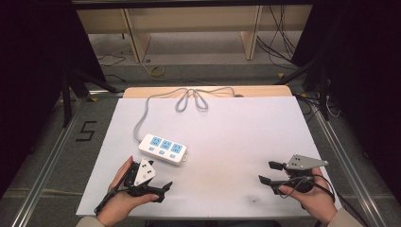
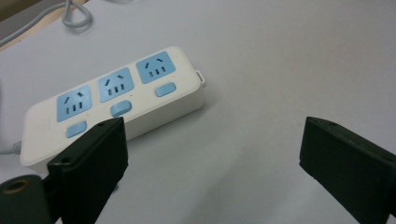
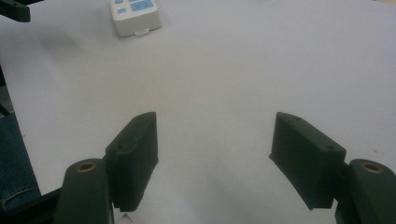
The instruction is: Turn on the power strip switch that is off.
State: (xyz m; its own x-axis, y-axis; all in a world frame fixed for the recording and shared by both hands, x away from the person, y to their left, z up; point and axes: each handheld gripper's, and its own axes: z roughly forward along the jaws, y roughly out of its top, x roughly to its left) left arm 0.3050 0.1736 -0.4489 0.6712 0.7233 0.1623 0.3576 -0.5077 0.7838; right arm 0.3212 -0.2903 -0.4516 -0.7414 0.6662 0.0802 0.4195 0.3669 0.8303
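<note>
White sheeting covers the tabletop (image 1: 227, 137), with dark curtains at both sides and a wooden shelf frame beyond the far edge. One white power strip (image 1: 162, 149) with three blue sockets lies left of centre; its grey cord (image 1: 189, 97) runs toward the far edge and loops there.

The left gripper (image 1: 161, 189) rests at the near left edge, just beside the power strip but apart from it. Its jaws stand spread wide with nothing between them; in the left gripper view the strip (image 2: 116, 105) lies beyond the jaws, partly behind the left one. The right gripper (image 1: 268, 172) sits at the near right, well apart from the strip, jaws likewise spread over bare sheeting.

Progress assessment: work appears to be at its start. Nothing is held or touched, and no plug occupies any socket. The approach to the power strip, any grasp and any repositioning all remain to be done. The left gripper is the better placed for first contact.
</note>
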